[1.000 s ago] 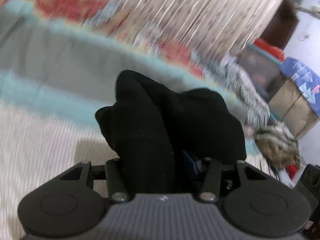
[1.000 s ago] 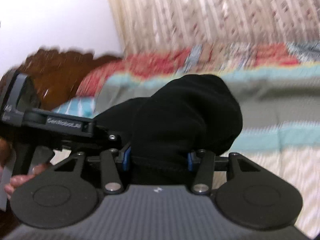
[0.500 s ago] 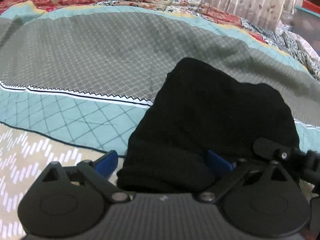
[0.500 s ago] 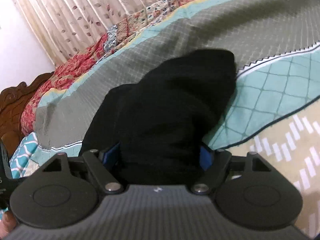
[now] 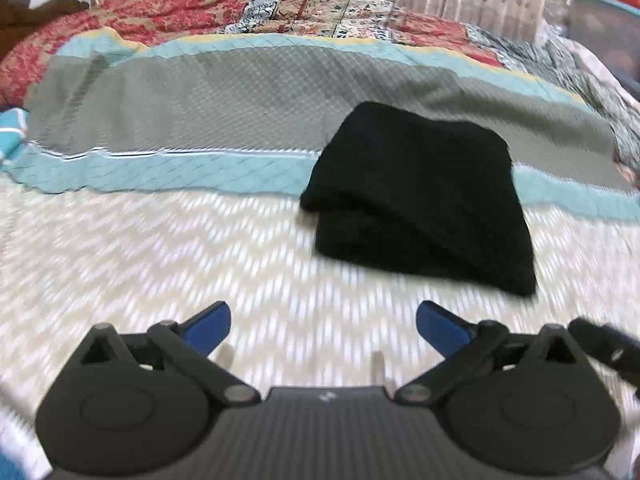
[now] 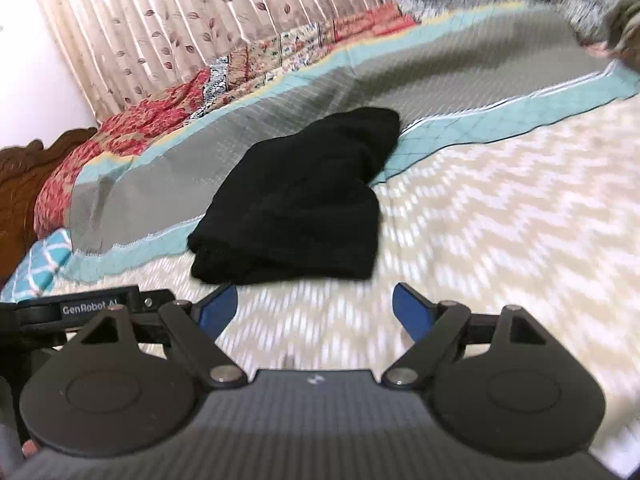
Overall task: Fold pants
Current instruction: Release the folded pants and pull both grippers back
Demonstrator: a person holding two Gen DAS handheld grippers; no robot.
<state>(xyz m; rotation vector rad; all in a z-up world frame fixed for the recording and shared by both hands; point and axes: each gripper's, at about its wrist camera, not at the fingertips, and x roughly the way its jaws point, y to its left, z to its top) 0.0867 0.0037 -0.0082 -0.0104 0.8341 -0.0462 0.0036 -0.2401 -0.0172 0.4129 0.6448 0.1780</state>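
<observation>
The black pants (image 5: 420, 196) lie folded in a compact bundle on the bed, across the teal and grey bands of the bedspread (image 5: 200, 132). They also show in the right wrist view (image 6: 296, 204). My left gripper (image 5: 322, 326) is open and empty, pulled back over the cream zigzag part, short of the bundle and to its left. My right gripper (image 6: 314, 310) is open and empty, just short of the bundle's near edge. The other gripper's body (image 6: 76, 308) shows at the left of the right wrist view.
A patterned red quilt (image 5: 168, 20) lies along the far side of the bed below pleated curtains (image 6: 180, 16). A carved wooden headboard (image 6: 24, 172) stands at the left. A storage box (image 5: 604, 24) sits at the far right.
Both grippers held the pants a second ago, set them on the bed, opened and drew back. The folded bundle now lies free.
</observation>
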